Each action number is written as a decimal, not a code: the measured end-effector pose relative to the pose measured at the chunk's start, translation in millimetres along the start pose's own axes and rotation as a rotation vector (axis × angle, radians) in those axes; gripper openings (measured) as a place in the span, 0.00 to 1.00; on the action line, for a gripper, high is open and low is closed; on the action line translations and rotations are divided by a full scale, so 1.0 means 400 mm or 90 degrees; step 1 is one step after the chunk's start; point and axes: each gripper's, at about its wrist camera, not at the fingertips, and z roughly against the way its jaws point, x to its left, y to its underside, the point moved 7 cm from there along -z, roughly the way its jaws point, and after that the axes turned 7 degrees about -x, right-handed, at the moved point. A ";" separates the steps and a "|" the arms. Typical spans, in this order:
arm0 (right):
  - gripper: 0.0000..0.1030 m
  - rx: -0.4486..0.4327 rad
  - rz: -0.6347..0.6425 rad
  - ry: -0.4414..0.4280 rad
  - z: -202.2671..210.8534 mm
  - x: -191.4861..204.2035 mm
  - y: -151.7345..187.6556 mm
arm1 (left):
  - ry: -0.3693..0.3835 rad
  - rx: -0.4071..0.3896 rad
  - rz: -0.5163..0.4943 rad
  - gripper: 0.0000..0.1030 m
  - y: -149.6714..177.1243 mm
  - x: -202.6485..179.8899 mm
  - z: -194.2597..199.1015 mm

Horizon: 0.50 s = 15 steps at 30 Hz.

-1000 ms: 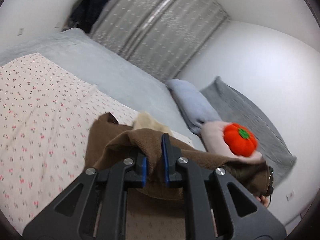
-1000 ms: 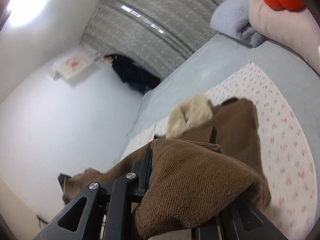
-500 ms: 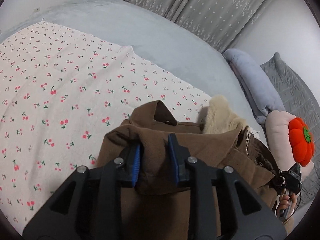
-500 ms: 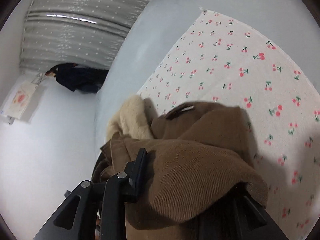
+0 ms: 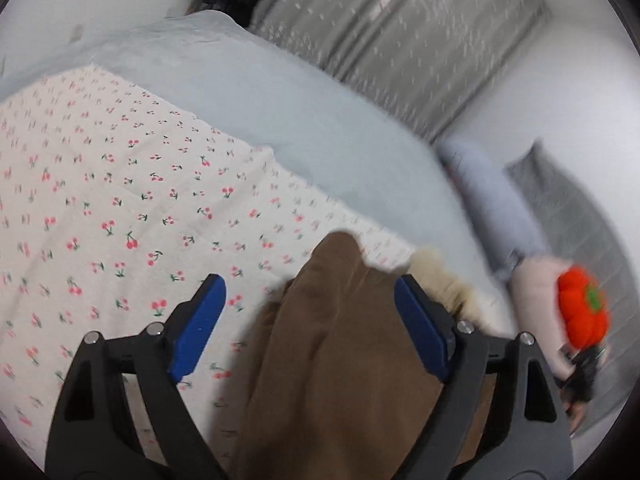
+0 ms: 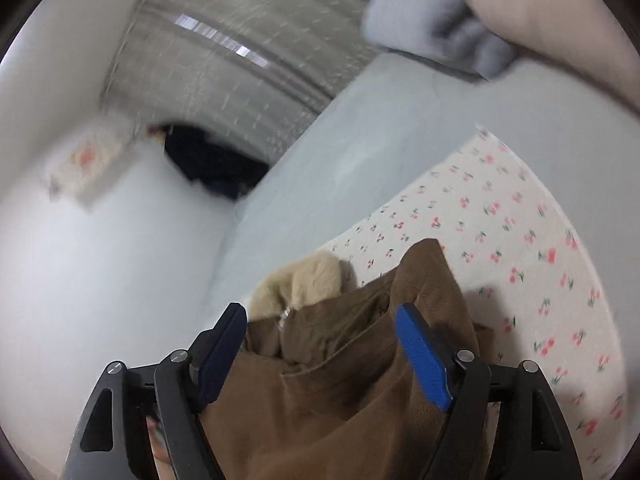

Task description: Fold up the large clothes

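A brown corduroy jacket [image 5: 340, 360] with a cream fleece collar [image 5: 444, 284] lies bunched on the cherry-print sheet [image 5: 120, 200]. My left gripper [image 5: 310, 300] is open, its blue pads spread wide on either side of the brown cloth. In the right wrist view the same jacket [image 6: 340, 380] and fleece collar [image 6: 308, 284] lie between the spread fingers of my right gripper [image 6: 320, 328], which is open too. Both views are motion-blurred.
A pale grey-blue bedspread [image 5: 280, 112] runs under the sheet [image 6: 520, 240]. Pillows and a grey blanket [image 5: 580, 220] lie at the head, with an orange pumpkin plush [image 5: 584, 312] on a pink cushion. Grey curtains [image 5: 400, 32] and dark hanging clothes [image 6: 212, 160] stand behind.
Both grippers were shut on the brown jacket and have now opened. The jacket has dropped onto the sheet. Both cameras have tilted up.
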 end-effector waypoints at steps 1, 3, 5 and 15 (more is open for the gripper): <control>0.78 0.021 0.058 0.015 -0.022 0.033 0.021 | -0.019 0.019 -0.045 0.83 0.013 -0.017 -0.025; 0.78 0.074 0.195 0.054 -0.085 0.098 0.081 | -0.042 0.048 -0.106 0.83 0.038 -0.046 -0.074; 0.78 0.143 0.333 0.113 -0.180 0.149 0.155 | -0.055 0.070 -0.114 0.83 0.057 -0.053 -0.108; 0.06 0.175 0.605 0.284 -0.307 0.208 0.333 | 0.009 0.039 -0.121 0.08 0.051 -0.107 -0.115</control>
